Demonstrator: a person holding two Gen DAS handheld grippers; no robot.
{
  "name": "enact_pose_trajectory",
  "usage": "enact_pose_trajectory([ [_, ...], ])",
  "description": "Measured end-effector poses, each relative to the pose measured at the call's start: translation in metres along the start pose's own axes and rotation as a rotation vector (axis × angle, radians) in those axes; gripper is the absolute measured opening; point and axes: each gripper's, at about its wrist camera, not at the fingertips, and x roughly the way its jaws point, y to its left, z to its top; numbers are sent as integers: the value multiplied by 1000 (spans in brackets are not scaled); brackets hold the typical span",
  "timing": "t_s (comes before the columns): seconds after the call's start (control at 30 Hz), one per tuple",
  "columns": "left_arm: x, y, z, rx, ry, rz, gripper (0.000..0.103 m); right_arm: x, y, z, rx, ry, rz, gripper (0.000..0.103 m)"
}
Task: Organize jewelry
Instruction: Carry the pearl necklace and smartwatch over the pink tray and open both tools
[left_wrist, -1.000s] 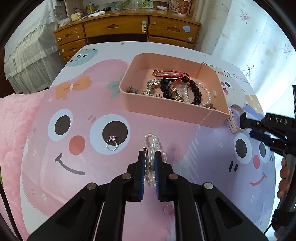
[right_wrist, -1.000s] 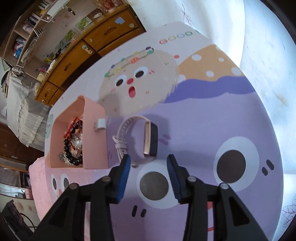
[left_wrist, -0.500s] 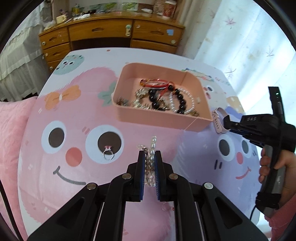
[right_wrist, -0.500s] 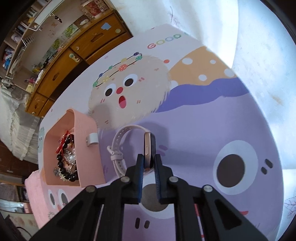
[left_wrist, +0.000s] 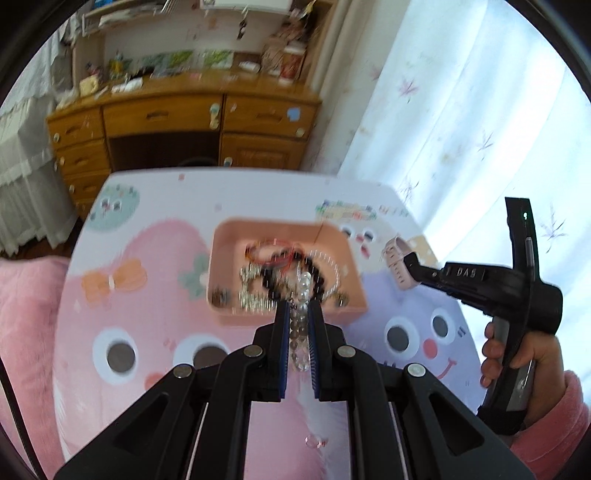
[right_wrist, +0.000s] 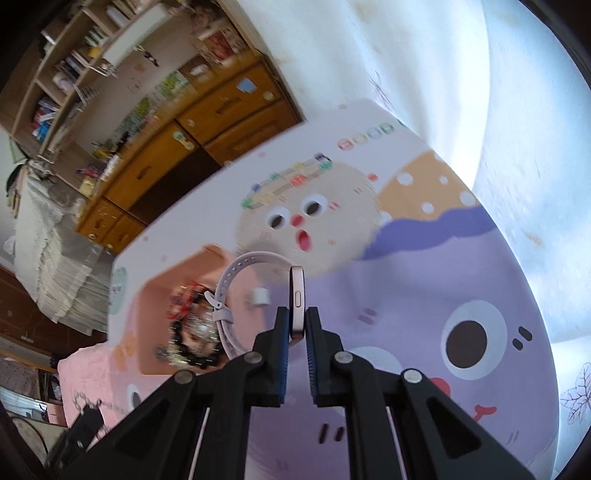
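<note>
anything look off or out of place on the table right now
One stray piece: a small clear ring lies alone on the pink mat, under the left gripper, apart from the pink tray where the other jewelry sits. The pearl bracelet and the watch in the right gripper are held, not misplaced.

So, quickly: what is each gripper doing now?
Left gripper: closed on the pearl bracelet.
Right gripper: closed on the pink smartwatch.
</note>
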Motion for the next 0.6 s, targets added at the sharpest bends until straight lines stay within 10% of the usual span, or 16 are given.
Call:
enact_pose_trajectory([
  [0.6,-6,-5,64,95,-206,0,7,-7,63,-18,-273,-130,135,8],
])
